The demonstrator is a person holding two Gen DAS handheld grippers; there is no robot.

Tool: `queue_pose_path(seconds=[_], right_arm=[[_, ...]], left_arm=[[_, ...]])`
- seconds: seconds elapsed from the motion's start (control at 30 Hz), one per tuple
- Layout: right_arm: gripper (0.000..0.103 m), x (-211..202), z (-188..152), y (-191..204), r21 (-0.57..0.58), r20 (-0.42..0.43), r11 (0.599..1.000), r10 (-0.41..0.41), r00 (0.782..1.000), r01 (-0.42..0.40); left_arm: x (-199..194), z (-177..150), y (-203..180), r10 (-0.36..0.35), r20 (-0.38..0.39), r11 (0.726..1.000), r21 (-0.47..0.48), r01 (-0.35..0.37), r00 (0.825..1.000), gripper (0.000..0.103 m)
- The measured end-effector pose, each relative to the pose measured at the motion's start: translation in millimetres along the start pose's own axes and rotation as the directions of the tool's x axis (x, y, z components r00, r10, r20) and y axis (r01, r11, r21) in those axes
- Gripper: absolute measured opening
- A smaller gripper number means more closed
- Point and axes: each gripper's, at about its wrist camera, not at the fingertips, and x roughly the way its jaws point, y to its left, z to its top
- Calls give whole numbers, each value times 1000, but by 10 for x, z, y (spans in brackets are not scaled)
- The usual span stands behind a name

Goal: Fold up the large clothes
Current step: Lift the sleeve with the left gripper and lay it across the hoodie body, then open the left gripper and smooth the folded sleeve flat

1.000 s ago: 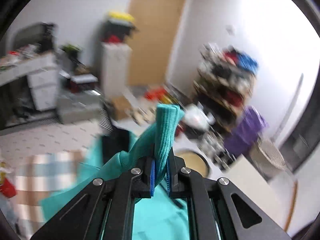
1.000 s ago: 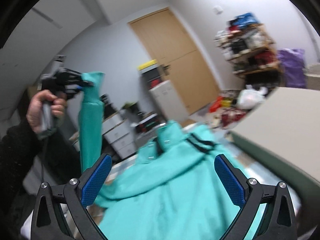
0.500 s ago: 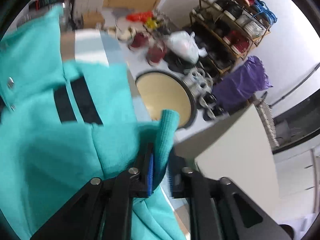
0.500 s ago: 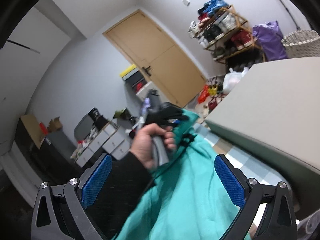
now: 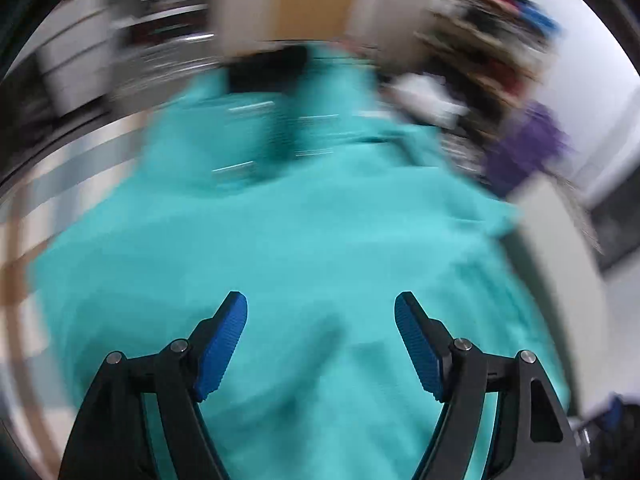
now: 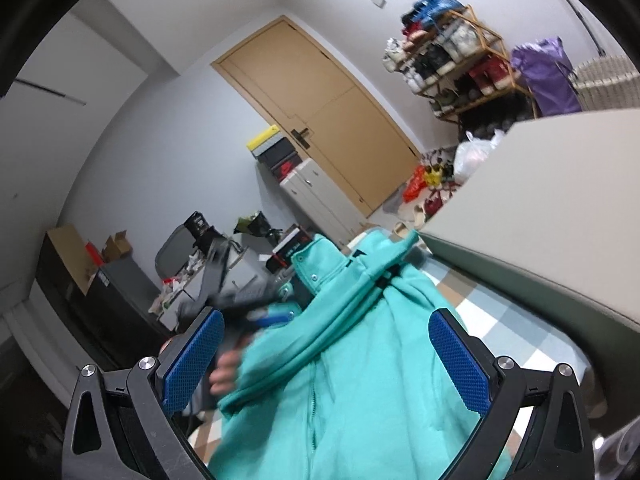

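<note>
A large teal jacket (image 5: 312,248) with dark stripes near its collar lies spread on a checked cloth. The left wrist view is motion-blurred. My left gripper (image 5: 320,336) is open and empty just above the jacket's body. My right gripper (image 6: 326,356) is open and empty above the jacket (image 6: 360,380), where a sleeve (image 6: 320,340) lies folded across the front. The left gripper's blurred body (image 6: 248,304) and the hand holding it show at the jacket's left edge in the right wrist view.
A checked cloth (image 6: 508,340) covers the surface under the jacket. A beige padded edge (image 6: 540,216) rises on the right. A shoe rack (image 6: 452,60), purple bag (image 6: 548,76), wooden door (image 6: 320,108) and cluttered desk (image 6: 192,276) stand beyond.
My left gripper carried the sleeve down over the jacket, let go of it and opened. It now swings fast over the jacket. My right gripper stayed open.
</note>
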Motion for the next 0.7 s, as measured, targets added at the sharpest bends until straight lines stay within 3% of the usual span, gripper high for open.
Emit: queue_pose_path(seconds=[0.1, 0.13, 0.17, 0.27, 0.33, 0.43, 0.6, 0.7], right_arm=[[103, 42, -19, 55, -29, -13, 1000, -4, 1000, 4], [103, 67, -27, 68, -36, -21, 999, -7, 1000, 6], [103, 89, -39, 86, -46, -29, 999, -12, 1000, 11], [103, 132, -56, 128, -75, -40, 997, -29, 999, 26], [103, 176, -72, 159, -98, -57, 994, -43, 997, 37], [103, 212, -97, 200, -117, -68, 992, -57, 996, 49], [103, 222, -141, 302, -161, -60, 986, -61, 996, 50], [103, 249, -143, 307, -176, -70, 983, -65, 995, 52]], left_arm=[[236, -200, 451, 92, -62, 990, -98, -97, 994, 72], [329, -251, 525, 72, -71, 989, -126, -80, 995, 72], [323, -345, 547, 63, -16, 990, -125, -64, 998, 72], [345, -458, 268, 167, 29, 985, -35, -166, 985, 74], [325, -440, 163, 212, 15, 977, -36, -211, 977, 73], [289, -304, -81, 178, 7, 984, -33, -177, 984, 73], [350, -146, -717, 107, -5, 991, 82, -107, 994, 73], [736, -139, -970, 146, -82, 984, 116, -136, 986, 73]])
